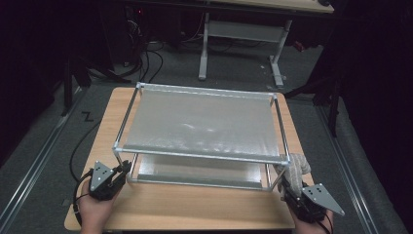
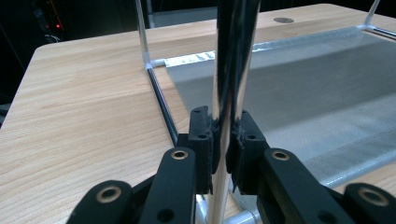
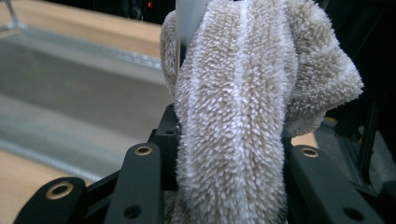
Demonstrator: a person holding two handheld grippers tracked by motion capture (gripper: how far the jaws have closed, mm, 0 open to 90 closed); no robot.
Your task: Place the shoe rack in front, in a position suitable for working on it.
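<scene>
A metal rack (image 1: pixel 127 116) with two grey mesh shelves stands on the wooden table (image 1: pixel 195 207). My left gripper (image 1: pixel 122 170) is at the rack's front left corner. In the left gripper view that gripper (image 2: pixel 223 140) is shut on the shiny upright post (image 2: pixel 229 56). My right gripper (image 1: pixel 287 187) is at the front right corner, shut on a fluffy off-white cloth (image 1: pixel 296 165) that lies against the corner of the upper shelf. In the right gripper view the cloth (image 3: pixel 243 93) bulges up between the jaws of that gripper (image 3: pixel 229 140) and hides most of the corner post (image 3: pixel 189 18).
The lower mesh shelf (image 1: pixel 195 170) lies just above the tabletop. Behind the table stand the white legs of another table (image 1: pixel 203 48), and black cables (image 1: pixel 146 63) run over the grey floor. Bare wood stretches along the table's front edge.
</scene>
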